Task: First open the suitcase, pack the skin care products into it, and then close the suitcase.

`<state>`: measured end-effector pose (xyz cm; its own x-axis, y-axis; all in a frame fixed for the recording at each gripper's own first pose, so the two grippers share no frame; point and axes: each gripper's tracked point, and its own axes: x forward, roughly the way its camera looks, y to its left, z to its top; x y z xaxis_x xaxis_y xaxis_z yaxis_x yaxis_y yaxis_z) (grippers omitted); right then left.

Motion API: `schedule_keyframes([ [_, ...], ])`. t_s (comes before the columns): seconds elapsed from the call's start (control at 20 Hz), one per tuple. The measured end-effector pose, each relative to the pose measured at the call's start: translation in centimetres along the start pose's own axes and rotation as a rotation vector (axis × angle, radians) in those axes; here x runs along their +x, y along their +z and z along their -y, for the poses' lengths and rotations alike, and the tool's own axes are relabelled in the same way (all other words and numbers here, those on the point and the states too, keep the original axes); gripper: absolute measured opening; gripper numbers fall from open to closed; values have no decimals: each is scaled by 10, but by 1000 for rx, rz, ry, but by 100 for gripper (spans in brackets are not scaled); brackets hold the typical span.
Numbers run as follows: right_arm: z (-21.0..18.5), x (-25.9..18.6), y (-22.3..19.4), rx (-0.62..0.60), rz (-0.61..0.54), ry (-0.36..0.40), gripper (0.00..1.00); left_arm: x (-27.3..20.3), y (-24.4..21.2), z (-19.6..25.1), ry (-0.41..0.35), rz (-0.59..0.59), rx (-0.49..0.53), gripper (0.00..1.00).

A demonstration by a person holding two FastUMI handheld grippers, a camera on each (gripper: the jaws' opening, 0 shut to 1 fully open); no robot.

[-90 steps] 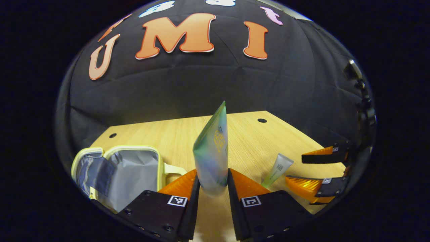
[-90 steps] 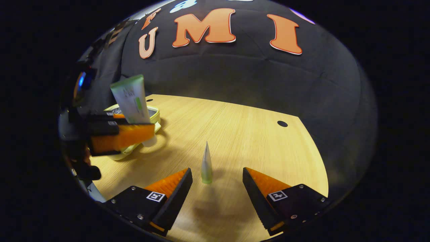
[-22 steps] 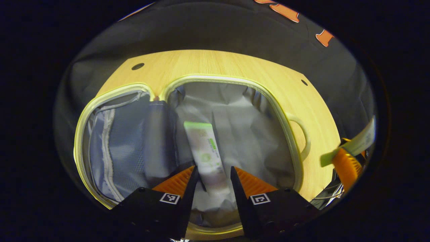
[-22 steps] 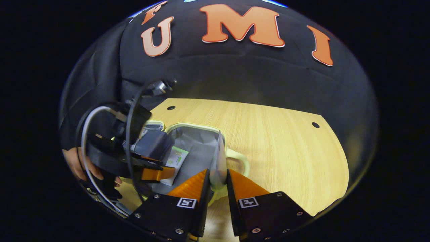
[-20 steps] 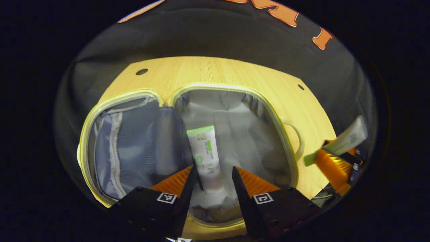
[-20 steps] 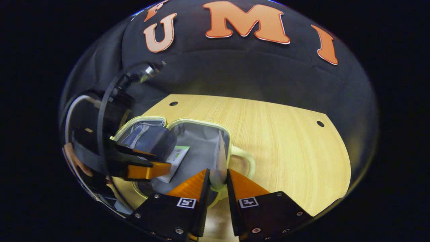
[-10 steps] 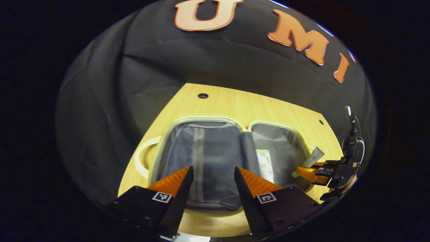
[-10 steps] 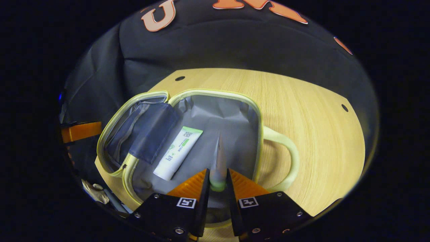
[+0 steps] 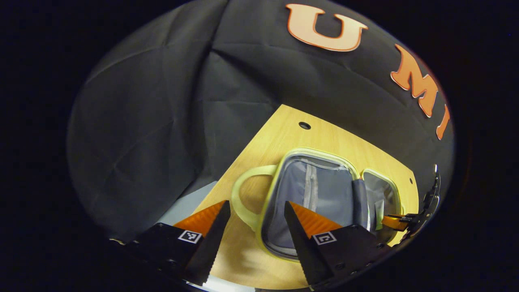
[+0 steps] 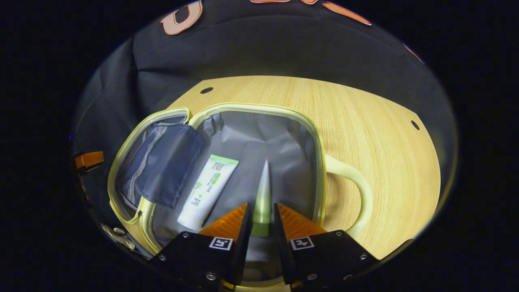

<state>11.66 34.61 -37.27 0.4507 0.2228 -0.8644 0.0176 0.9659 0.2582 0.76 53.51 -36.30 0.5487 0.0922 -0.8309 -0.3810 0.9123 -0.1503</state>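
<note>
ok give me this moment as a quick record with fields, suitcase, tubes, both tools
suitcase: open flat on the wooden table, pale yellow rim, grey lining
larger tube: white and green, lying loose in the right-hand half of the suitcase
small tube: thin, green cap end, pinched in the right tool over the same half
left tool: open, holding nothing, above the suitcase's handle on the lid side
lid half: mesh pocket with zip, nothing seen in it
packing: one tube in, one not yet released; suitcase not closed
</note>
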Motion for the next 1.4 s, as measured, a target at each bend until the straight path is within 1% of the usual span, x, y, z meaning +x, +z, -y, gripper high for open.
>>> schedule_keyframes([
  [0.05, 3, -5, 4, -1, 20, -3, 40, 5, 0, -3, -11, -6, -21, 84],
  [0.15, 9, -27, 15, 1, 73, 4, 59, 26, 0, -9, -66, -9, -125, 84],
  [0.2, 14, -34, 18, 4, 91, -2, 65, 30, -1, -12, -92, -10, -174, 84],
  [0.25, 19, -42, 23, 10, 115, -10, 63, 36, -3, -13, -121, -24, -230, 84],
  [0.3, 24, -50, 30, 19, 146, -20, 73, 42, -7, -14, -150, -37, -286, 84],
  [0.35, 30, -59, 38, 34, 183, -30, 75, 49, -9, -15, -167, -50, -333, 84],
  [0.4, 34, -71, 48, 57, 224, -35, 78, 55, -10, -20, -188, -52, -384, 80],
  [0.45, 37, -80, 55, 79, 250, -34, 80, 61, -8, -20, -227, -55, -451, 84],
  [0.55, 48, -99, 67, 123, 299, -43, 81, 68, -6, -11, -360, -69, -603, 84],
  [0.6, 54, -108, 72, 133, 321, -55, 82, 71, -8, -6, -421, -88, -702, 83],
  [0.7, 61, -121, 76, 140, 348, -71, 82, 84, -16, -8, -462, -102, -804, 64],
  [0.75, 63, -126, 79, 146, 366, -74, 82, 87, -16, -10, -480, -91, -857, 34],
  [0.8, 64, -131, 79, 152, 382, -77, 82, 83, -12, -9, -528, -76, -910, 23],
  [0.85, 67, -140, 83, 157, 405, -83, 82, 77, -5, -7, -575, -59, -947, 23],
  [0.9, 69, -146, 86, 158, 424, -88, 82, 73, -1, -6, -603, -46, -962, 23],
  [0.95, 71, -151, 87, 155, 439, -92, 82, 67, 1, -10, -620, -29, -955, 23],
  [1.0, 75, -158, 88, 152, 457, -100, 82, 76, 1, -13, -582, -30, -932, 22],
  [1.05, 78, -163, 90, 152, 469, -102, 82, 59, -1, -19, -559, -20, -944, 12],
  [1.1, 82, -166, 91, 154, 481, -106, 82, 56, 3, -11, -571, -13, -925, 8],
  [1.15, 86, -171, 94, 160, 495, -108, 82, 54, 16, -1, -599, 21, -887, 8],
  [1.25, 90, -187, 99, 171, 527, -115, 82, 16, 52, 9, -683, 82, -862, 8],
  [1.3, 92, -192, 101, 169, 541, -118, 82, 0, 62, 17, -711, 99, -841, 8],
  [1.4, 94, -197, 104, 163, 566, -123, 82, -27, 80, 38, -766, 130, -767, 7],
])
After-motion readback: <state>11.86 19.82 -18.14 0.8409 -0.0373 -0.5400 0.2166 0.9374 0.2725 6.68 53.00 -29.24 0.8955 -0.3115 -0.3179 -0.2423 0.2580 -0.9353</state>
